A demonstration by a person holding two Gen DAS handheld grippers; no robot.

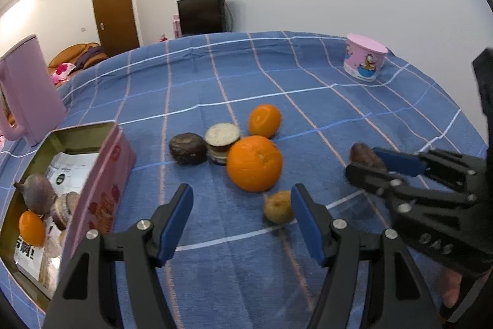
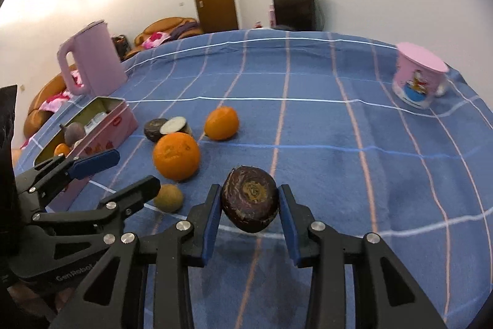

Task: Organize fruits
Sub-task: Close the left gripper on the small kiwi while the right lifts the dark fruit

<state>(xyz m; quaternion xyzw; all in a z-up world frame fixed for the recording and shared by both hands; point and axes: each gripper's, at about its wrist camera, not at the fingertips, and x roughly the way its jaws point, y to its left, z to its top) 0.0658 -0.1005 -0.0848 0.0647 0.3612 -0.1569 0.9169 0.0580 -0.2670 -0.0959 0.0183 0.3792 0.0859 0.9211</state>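
Surface: tabletop (image 2: 354, 174) under a blue checked cloth; the fruit lies in its left half, toward the near edge.
Right gripper (image 2: 250, 207): jaws narrowed onto a dark brown-purple fruit (image 2: 250, 199), both blue pads pressing its sides. No earlier view to compare.
Held fruit, attitude: clear of the cloth, shadow beneath it. Squat and slightly flattened; its ringed end faces back toward the right wrist camera, so the short axis runs roughly along the fingers and the broad axis spans pad to pad.
Left gripper (image 1: 242, 219): jaws about half spread, nothing between the pads, low over the near edge.
Small tan fruit (image 1: 278, 207): on the cloth, just beside the left gripper's right-hand finger; contact cannot be told.
Large orange (image 1: 254, 163): just beyond the left gripper, stem dimple turned up and to the right.
Smaller orange (image 1: 265, 121): behind the large one, farther from the near edge.
Cut dark fruit (image 1: 222, 135): pale cut face tilted upward, touching the large orange's left side.
Dark round fruit (image 1: 188, 148): just left of the cut piece.
Pink tin box (image 1: 101, 174): open, at the left edge; holds a purple fruit and a small orange.
Pink kettle (image 2: 92, 60): upright behind the box.
Pink cartoon cup (image 2: 419, 76): upside down near the far right corner, well apart from the fruit.
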